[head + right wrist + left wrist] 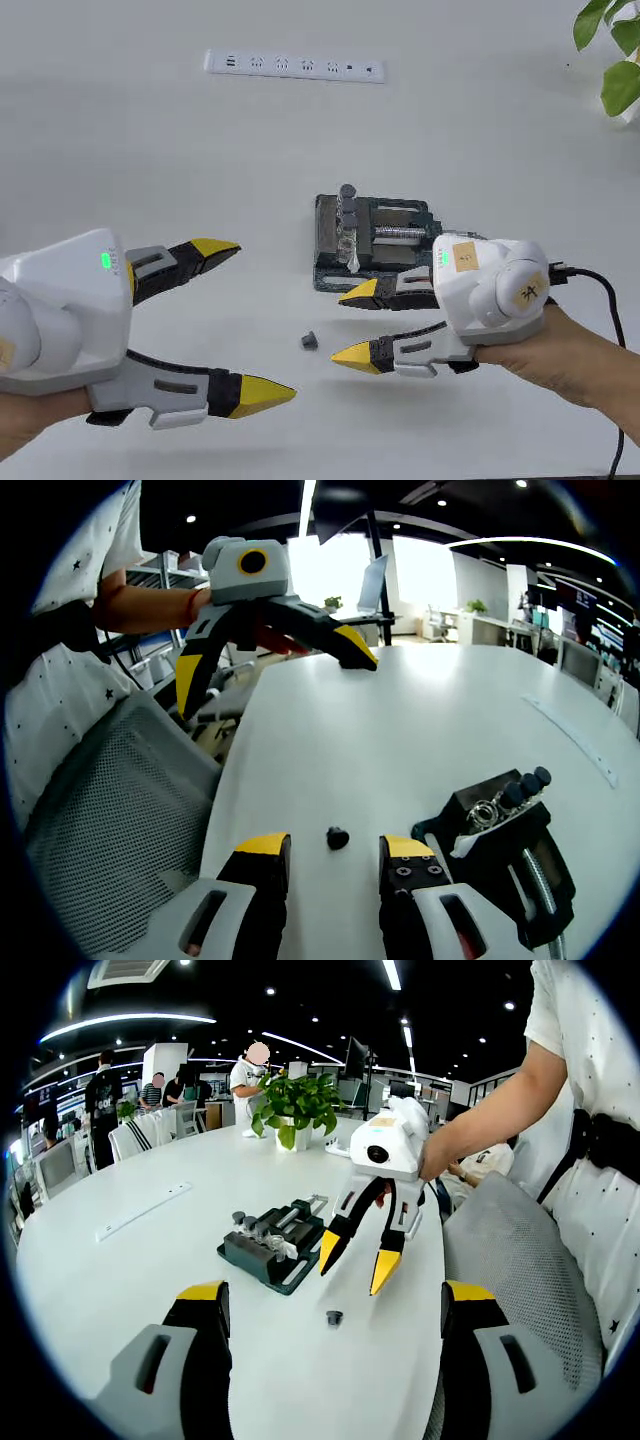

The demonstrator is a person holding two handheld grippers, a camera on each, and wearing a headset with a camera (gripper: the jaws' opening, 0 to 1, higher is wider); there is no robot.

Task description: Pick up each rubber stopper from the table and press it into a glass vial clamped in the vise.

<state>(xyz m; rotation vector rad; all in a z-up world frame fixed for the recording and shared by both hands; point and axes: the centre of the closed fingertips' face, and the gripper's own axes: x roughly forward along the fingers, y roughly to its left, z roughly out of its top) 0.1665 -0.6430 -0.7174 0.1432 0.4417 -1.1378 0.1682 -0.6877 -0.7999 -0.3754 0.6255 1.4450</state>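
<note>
A small dark rubber stopper [310, 341] lies on the white table, in front of a dark green vise [385, 245]. The vise clamps a row of glass vials [347, 232]; some carry dark stoppers. My right gripper [347, 327] is open just right of the loose stopper, its yellow tips pointing at it. In the right gripper view the stopper [338, 837] lies on the table just ahead of the gap between the jaws, with the vise [510, 830] to the right. My left gripper [250, 320] is wide open and holds nothing, left of the stopper [334, 1317].
A white power strip [293, 66] lies at the table's far side. Plant leaves [612, 50] hang in at the top right. A black cable [603, 292] trails from the right gripper. A grey mesh chair [520, 1250] stands at the table's edge.
</note>
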